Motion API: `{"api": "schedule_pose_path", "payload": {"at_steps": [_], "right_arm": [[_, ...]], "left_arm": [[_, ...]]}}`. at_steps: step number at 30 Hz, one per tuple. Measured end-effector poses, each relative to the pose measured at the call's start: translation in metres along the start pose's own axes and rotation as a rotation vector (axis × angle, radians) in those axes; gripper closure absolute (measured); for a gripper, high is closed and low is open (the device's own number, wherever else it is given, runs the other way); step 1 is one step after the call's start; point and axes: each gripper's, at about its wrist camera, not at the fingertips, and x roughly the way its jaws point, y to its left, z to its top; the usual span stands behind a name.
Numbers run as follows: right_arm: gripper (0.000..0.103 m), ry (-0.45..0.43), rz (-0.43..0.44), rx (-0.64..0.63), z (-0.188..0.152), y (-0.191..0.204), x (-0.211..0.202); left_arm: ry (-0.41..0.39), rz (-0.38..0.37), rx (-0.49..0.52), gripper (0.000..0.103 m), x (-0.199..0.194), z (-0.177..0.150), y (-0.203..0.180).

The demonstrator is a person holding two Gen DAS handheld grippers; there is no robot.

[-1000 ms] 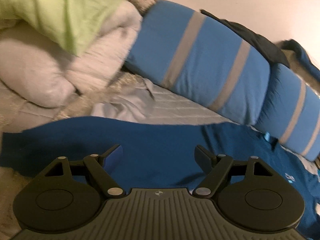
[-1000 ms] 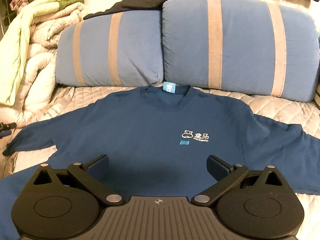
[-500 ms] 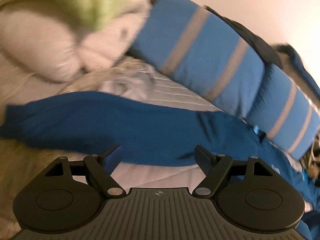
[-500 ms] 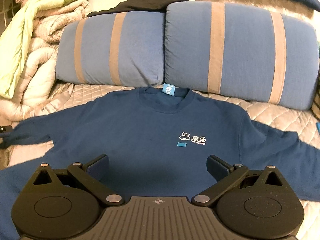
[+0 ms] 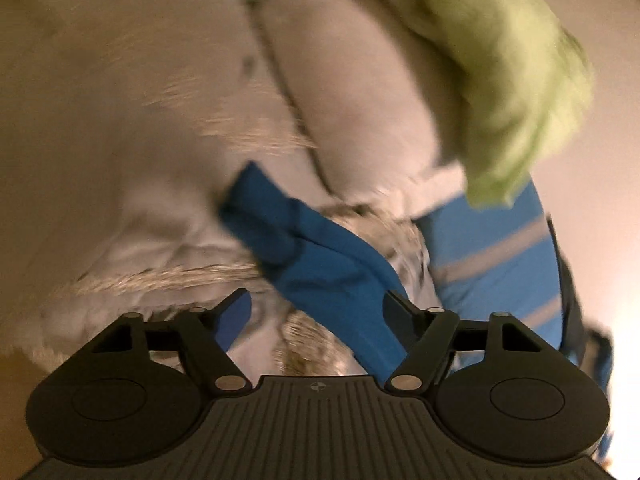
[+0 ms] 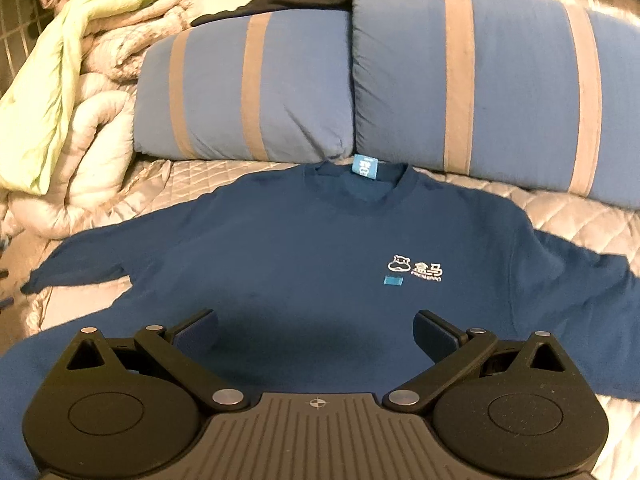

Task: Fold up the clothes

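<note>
The left gripper has its jaws partly apart, and they have just been closing. The end of the sweatshirt's blue sleeve runs between them toward the right finger, but the blurred left wrist view does not show any pad pressing on the cloth. Far beyond that gripper lie a pale quilted duvet and, at the far right, a lime-green blanket.

In the right wrist view, going left to right: the same folded bedding is piled at the far left. Two blue pillows with tan stripes stand along the far side, with a dark garment draped on top of them. The dark blue sweatshirt lies flat, front up, on the grey quilted bedspread, collar at the far side and both sleeves spread outward.

The right gripper hovers near the sweatshirt's lower front, jaws wide apart and holding nothing.

The step in hand appears to be taking the left sleeve end for the first fold. The next move likely calls for pinching it firmly, then carrying it rightward across the chest.

A small blue neck label has print too small to read. A white chest logo shows a cartoon hippo, Chinese characters and a line of unreadable lettering.
</note>
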Motion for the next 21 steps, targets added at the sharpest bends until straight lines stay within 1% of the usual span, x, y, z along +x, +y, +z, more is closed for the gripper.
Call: {"api": "schedule_pose_path", "payload": {"at_steps": [2,5,10,13,15,16,17,19,21], "right_arm": [[0.000,0.002,0.001,-0.005,0.000,0.001,0.000],[0.000,0.005,-0.007,-0.020,0.000,0.004,0.002],[0.000,0.018,-0.017,-0.035,0.000,0.007,0.004],[0.000,0.018,-0.024,-0.035,0.000,0.008,0.004],[0.000,0.021,-0.025,-0.032,0.001,0.008,0.005],[0.000,0.023,-0.026,-0.031,0.001,0.008,0.006],[0.000,0.026,-0.024,-0.031,0.001,0.008,0.006],[0.000,0.033,-0.018,-0.036,0.001,0.009,0.008],[0.000,0.037,-0.019,-0.043,0.002,0.010,0.009]], "left_arm": [[-0.008,-0.006,-0.073,0.041,0.003,0.001,0.014],[-0.019,-0.019,-0.153,0.047,0.015,0.002,0.028],[-0.041,-0.060,-0.263,0.054,0.040,0.008,0.040],[-0.058,-0.073,-0.313,0.057,0.052,0.010,0.042],[-0.064,-0.048,-0.335,0.064,0.061,0.013,0.044],[-0.065,-0.031,-0.346,0.073,0.064,0.013,0.045],[-0.064,-0.016,-0.359,0.078,0.067,0.014,0.046],[-0.060,0.020,-0.359,0.084,0.071,0.016,0.043],[-0.059,0.055,-0.317,0.089,0.070,0.022,0.033]]}}
